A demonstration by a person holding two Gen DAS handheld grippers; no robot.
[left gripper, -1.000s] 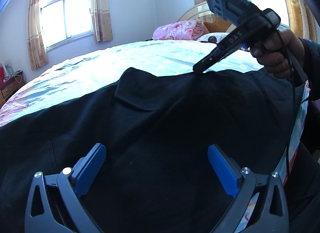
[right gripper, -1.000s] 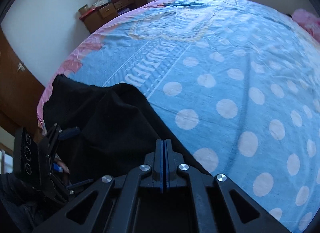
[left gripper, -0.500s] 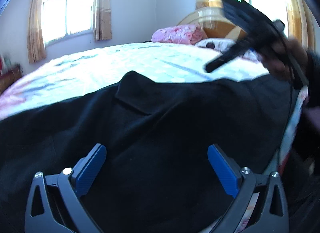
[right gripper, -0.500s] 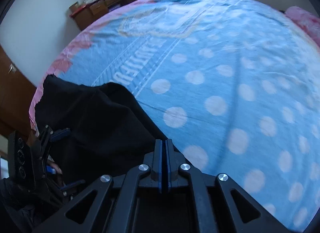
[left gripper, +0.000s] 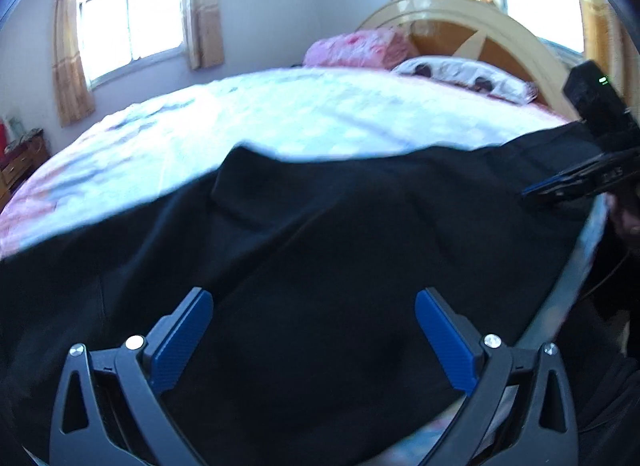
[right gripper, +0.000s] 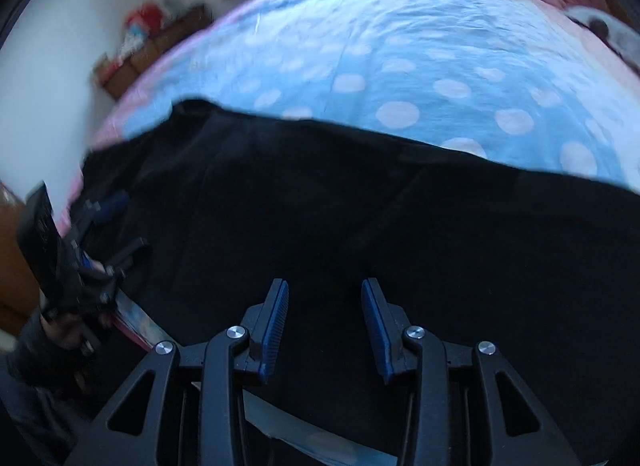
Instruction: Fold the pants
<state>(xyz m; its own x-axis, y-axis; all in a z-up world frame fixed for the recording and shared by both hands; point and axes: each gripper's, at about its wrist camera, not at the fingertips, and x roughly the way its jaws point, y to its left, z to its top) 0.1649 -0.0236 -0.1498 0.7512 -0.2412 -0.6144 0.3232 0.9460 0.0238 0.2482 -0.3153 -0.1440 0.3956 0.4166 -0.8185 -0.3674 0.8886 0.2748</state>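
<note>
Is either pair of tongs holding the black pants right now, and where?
Neither: left tongs open over pants; right tongs opening, gripping nothing.

— How are we holding our left gripper (left gripper: 314, 326)?

— We are keeping its blue pads spread wide and angling it downward, with nothing pinched.

— And our right gripper (right gripper: 325, 326)?

— We are opening its jaws, tilting it steeply down, with our right hand (left gripper: 626, 217) gripping its handle at the side.
</note>
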